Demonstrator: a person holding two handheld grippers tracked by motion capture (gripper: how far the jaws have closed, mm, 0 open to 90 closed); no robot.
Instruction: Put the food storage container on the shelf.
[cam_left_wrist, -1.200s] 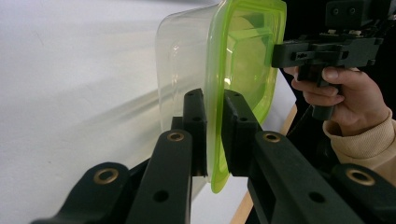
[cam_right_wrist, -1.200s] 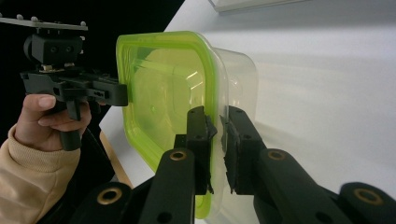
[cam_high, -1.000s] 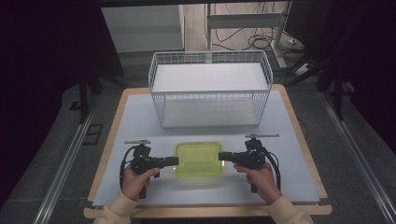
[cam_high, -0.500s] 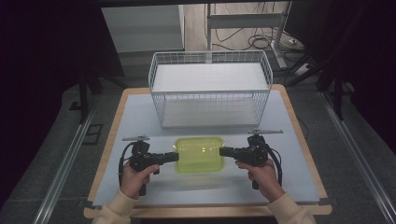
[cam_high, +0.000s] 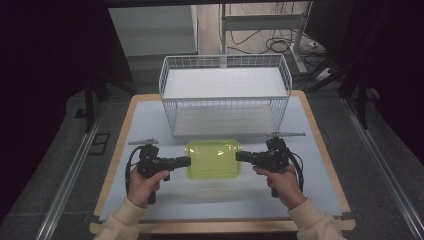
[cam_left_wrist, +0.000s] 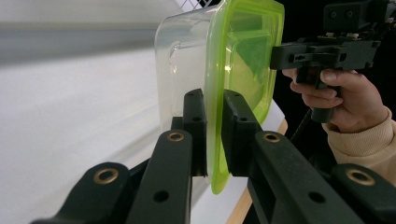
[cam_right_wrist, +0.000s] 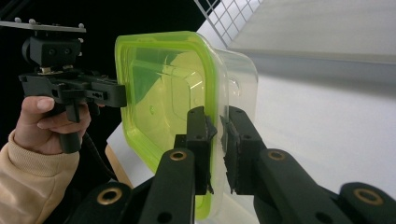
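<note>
The clear container with a green lid (cam_high: 214, 158) hangs between the two hand-held grippers, gripped at its opposite short ends and held level over the front half of the desk (cam_high: 150, 117). In the high view a soft shadow lies on the desk below it, nearer the person, so it seems to be off the surface, with the lid facing up.

The left hand-held gripper (cam_high: 186, 161) points toward the right one, and its jaws are clenched on the near rim. In the left gripper view (cam_left_wrist: 214, 128) the green lid edge runs between the two black jaws, one jaw on the lid side and the other on the clear tub side, both pressing on it.

The right hand-held gripper (cam_high: 240, 156) points back toward the left one and grasps the far rim in the same way. In the right gripper view (cam_right_wrist: 217, 140) the lid's rim sits pinched between the jaws, with the clear tub wall to one side of them.

Each gripper is held in a hand with a cream sleeve (cam_high: 125, 222) that comes in from the near edge of the desk.

Beyond both grippers, away from the person, a white wire basket (cam_high: 225, 95) stands on the desk, well apart from the container.
</note>
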